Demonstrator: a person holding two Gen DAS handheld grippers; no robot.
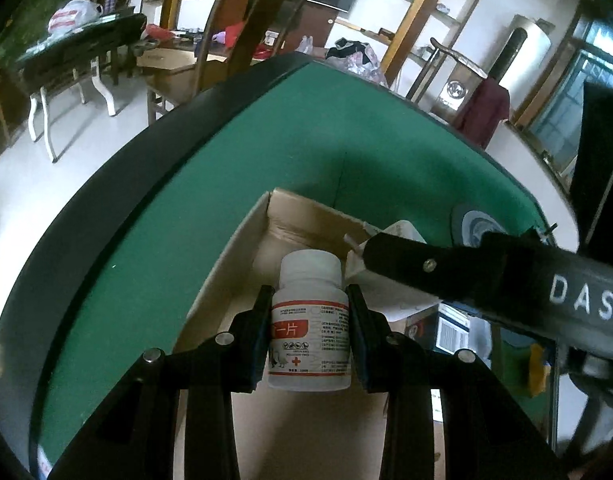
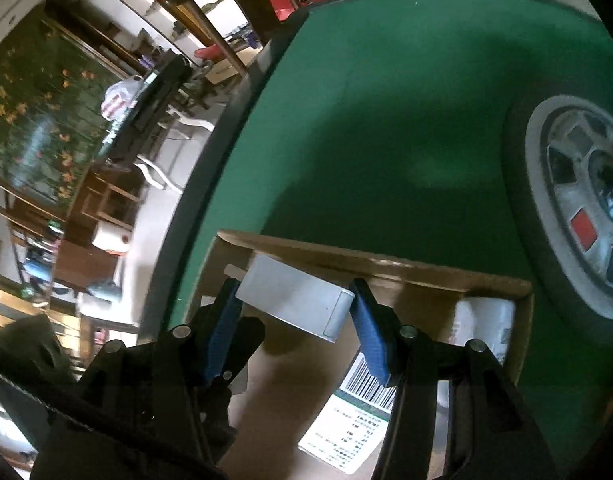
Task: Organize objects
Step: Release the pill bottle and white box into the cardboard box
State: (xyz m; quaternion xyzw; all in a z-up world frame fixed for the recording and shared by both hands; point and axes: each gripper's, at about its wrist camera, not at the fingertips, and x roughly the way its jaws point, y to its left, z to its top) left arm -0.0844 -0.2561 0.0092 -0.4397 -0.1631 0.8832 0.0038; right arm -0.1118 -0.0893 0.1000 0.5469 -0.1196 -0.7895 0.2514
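While both hang over the cardboard box (image 1: 242, 248), the left claw (image 1: 309, 334) clamps a white bottle (image 1: 310, 320) and the right claw (image 2: 296, 320) a grey case (image 2: 294, 300).

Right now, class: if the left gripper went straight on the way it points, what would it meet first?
Probably the cardboard box: the left gripper, shut on the white bottle, aims into it, likely its floor or far wall.

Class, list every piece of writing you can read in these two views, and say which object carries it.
"一片": red band on the white bottle held in the left gripper.
"DAS": side of the right gripper.
Bottle's small print: too small.
Barcode label in the cardboard box: blurred.
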